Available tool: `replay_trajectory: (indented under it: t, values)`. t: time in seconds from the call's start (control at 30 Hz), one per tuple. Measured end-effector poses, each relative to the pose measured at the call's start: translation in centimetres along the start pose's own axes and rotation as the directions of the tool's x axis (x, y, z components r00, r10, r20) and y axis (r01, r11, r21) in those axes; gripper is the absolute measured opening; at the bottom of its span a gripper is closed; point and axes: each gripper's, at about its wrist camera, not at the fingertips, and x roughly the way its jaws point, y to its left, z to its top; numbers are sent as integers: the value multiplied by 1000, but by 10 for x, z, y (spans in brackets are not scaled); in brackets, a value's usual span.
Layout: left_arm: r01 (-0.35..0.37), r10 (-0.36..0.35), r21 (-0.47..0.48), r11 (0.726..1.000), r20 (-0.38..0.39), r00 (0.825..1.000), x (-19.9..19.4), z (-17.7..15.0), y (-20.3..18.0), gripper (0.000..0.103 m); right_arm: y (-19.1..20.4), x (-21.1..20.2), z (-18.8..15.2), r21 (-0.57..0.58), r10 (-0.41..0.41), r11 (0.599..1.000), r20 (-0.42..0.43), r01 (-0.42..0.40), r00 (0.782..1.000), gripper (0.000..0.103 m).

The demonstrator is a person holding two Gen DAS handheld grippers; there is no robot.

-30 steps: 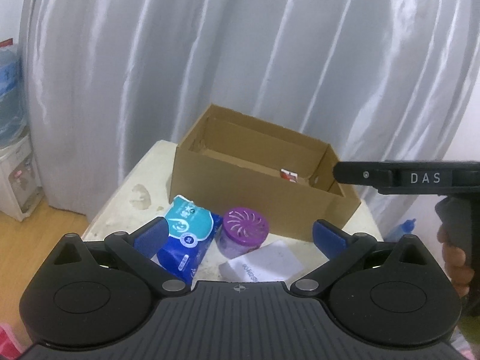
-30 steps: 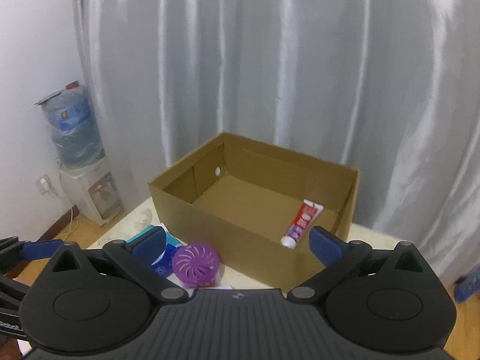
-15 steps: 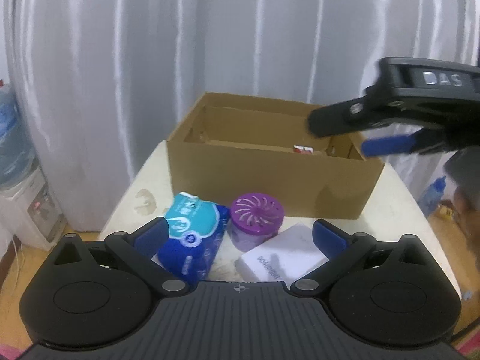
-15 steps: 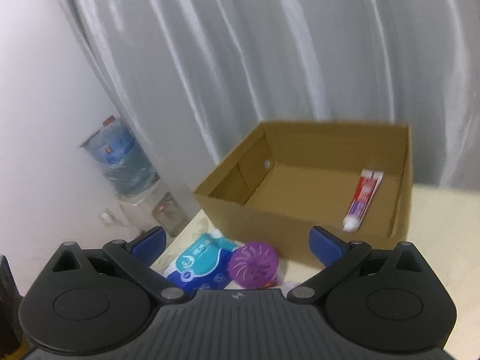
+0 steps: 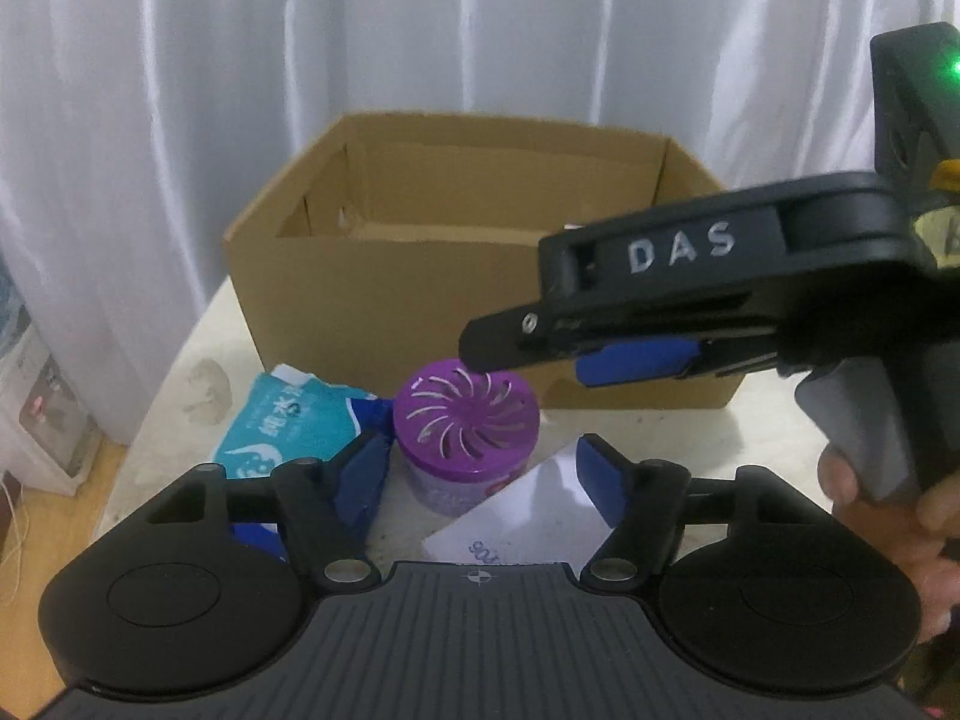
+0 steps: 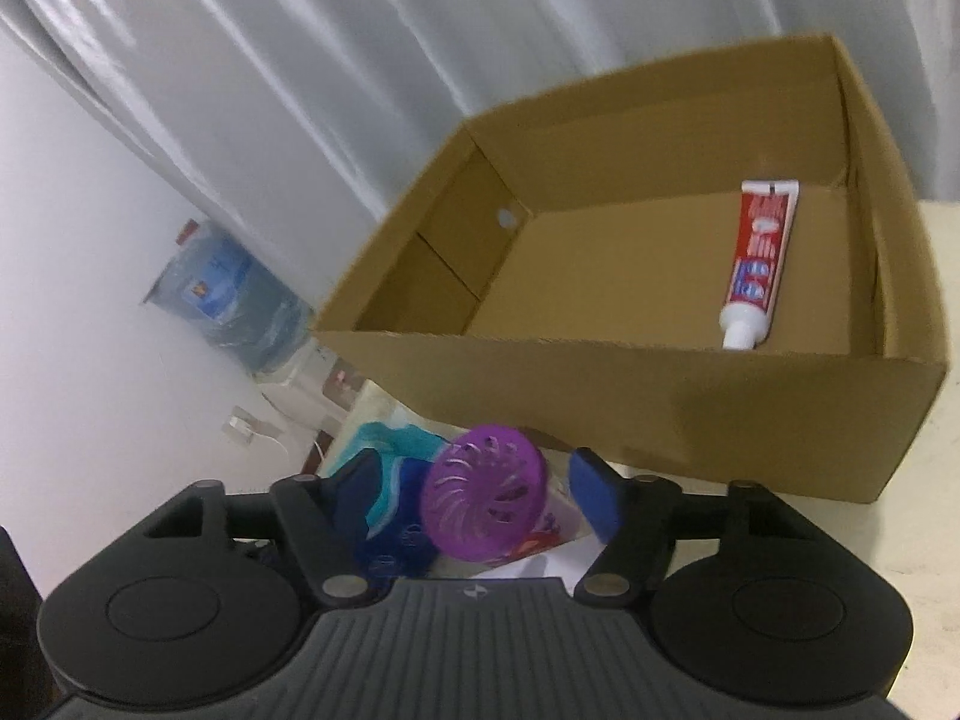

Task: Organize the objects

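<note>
On the pale table (image 5: 198, 360), a purple air freshener jar (image 5: 471, 426) stands upright just in front of an open cardboard box (image 5: 384, 300), with a teal and blue wipes pack (image 5: 288, 420) lying just beside it on its left and a white card (image 5: 540, 516) partly under its right side. In the left wrist view the left gripper (image 5: 477, 483) has its blue-padded fingers spread to either side of the jar, not touching it, so it is released and grasps nothing. The right gripper (image 6: 474, 495) likewise sits with its fingers apart, the jar framed between them from a tilted angle (this view is a little blurred), and no pad is seen pressing on the jar. From the left wrist camera the right gripper's black body, lettered DAS, reaches in from the right above the jar. Inside the box a red and white toothpaste tube (image 6: 759, 264) lies flat near the right wall, cap toward the front. A white curtain (image 5: 300, 60) hangs behind the table.
</note>
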Motion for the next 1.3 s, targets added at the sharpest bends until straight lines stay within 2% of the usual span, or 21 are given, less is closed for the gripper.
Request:
replay_trajectory:
  t: [0.2, 0.37, 0.47, 0.63, 1.03, 1.3]
  values:
    - [22, -26, -41, 999, -96, 995, 25, 1, 7, 70, -10, 16, 0, 16, -11, 1000, -37, 11, 999, 63]
    - [59, -69, -89, 994, -111, 991, 38, 3, 16, 70, -17, 27, 0, 37, -10, 999, -67, 12, 998, 53]
    - [69, -79, -104, 992, -99, 992, 40, 2, 20, 69, -20, 31, 0, 59, 23, 998, -79, -18, 997, 45]
    - [66, -75, -111, 992, -86, 993, 44, 6, 23, 63, -13, 29, 2, 24, 6, 1000, -63, -5, 998, 41]
    - [81, -78, -152, 985, 29, 997, -2, 16, 21, 63, 9, -8, 10, 6, 40, 999, -17, -40, 999, 40]
    - [93, -87, -156, 983, 48, 995, -28, 4, 6, 63, 15, -33, -3, 1, 28, 1000, -43, -28, 999, 40]
